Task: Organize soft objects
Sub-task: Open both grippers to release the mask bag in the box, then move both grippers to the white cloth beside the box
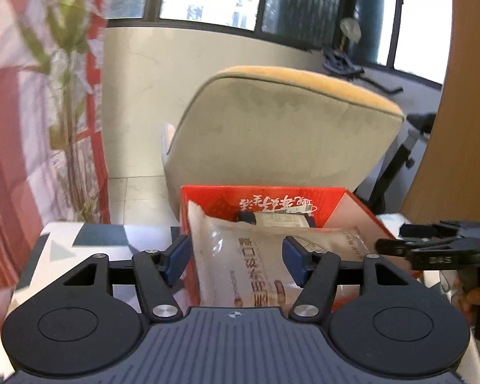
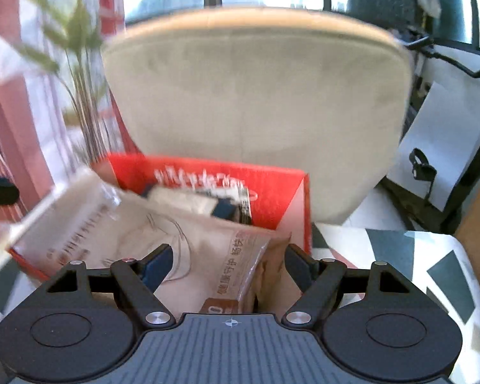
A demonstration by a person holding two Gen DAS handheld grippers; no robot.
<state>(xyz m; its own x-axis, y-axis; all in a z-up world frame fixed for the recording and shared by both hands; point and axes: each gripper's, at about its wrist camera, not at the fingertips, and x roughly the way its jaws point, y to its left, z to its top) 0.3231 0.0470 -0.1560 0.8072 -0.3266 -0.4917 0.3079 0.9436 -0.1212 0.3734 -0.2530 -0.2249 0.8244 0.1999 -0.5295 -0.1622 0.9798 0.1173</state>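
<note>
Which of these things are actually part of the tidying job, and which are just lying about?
Part of the job:
- soft pale packet
- red box
- dark blue pack inside the box
- left hand-held gripper
- right hand-held gripper

Just lying about:
- beige chair
- plant
- patterned tablecloth

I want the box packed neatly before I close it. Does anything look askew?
Yes. The large white soft pack does not lie flat in the red box: it leans tilted, its near end sticking out over the front rim, covering a smaller packet behind. Both tongs, left and right, stand open around it.
</note>
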